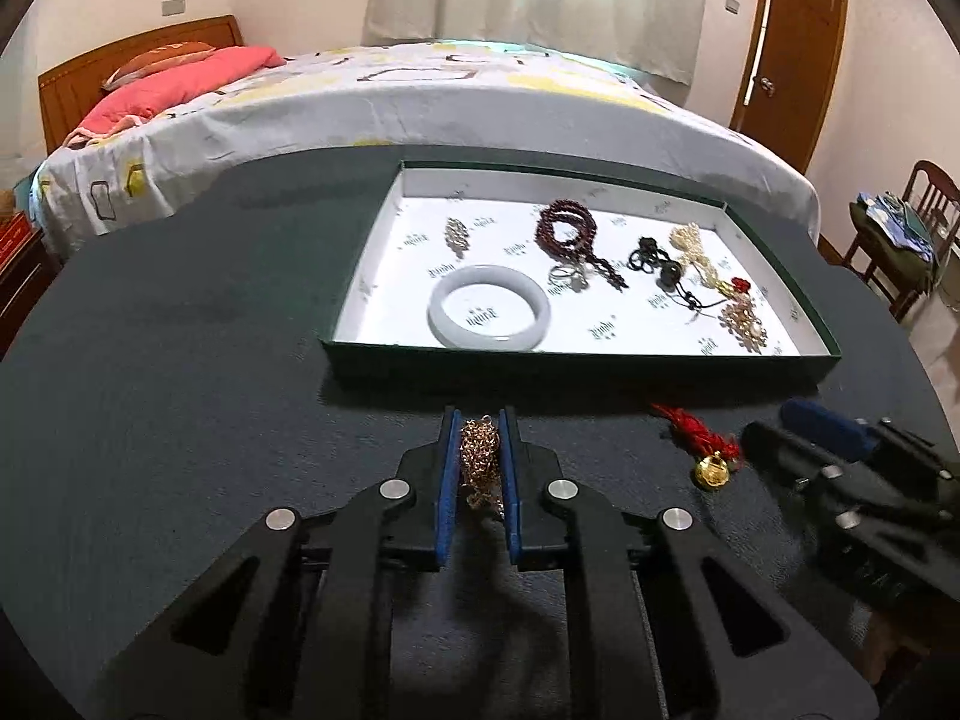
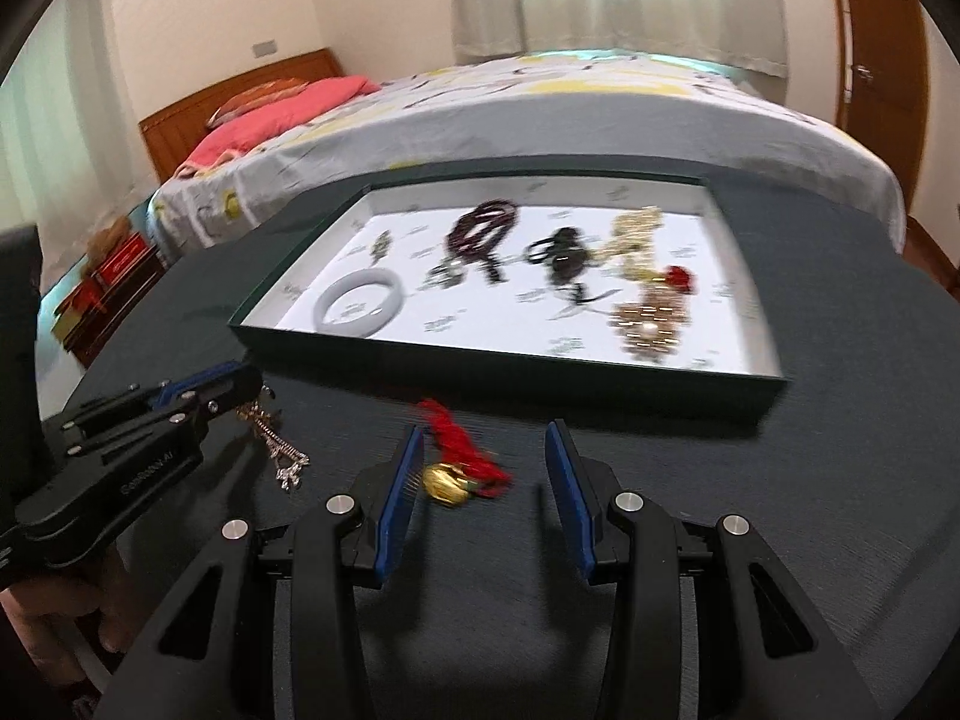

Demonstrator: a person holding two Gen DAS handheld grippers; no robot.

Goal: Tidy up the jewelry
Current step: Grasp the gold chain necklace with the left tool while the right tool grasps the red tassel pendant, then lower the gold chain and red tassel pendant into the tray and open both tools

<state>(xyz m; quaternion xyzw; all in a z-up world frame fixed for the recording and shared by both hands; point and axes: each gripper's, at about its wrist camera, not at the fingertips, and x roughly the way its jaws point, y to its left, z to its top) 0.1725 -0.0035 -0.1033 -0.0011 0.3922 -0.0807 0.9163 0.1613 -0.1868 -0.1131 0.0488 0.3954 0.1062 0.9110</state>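
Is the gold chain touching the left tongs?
Touching. In the left wrist view the left tongs are closed on the gold chain, both blue pads pressing against it.

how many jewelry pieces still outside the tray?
2. A gold chain sits clamped in the left gripper over the table. A red cord with gold charm lies on the table between the right gripper's open jaws. None seem hidden.

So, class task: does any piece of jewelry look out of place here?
Yes. The red-corded gold charm lies on the dark table, outside the tray, between the open right claw fingers. The gold chain is also outside, clamped in the left claw.
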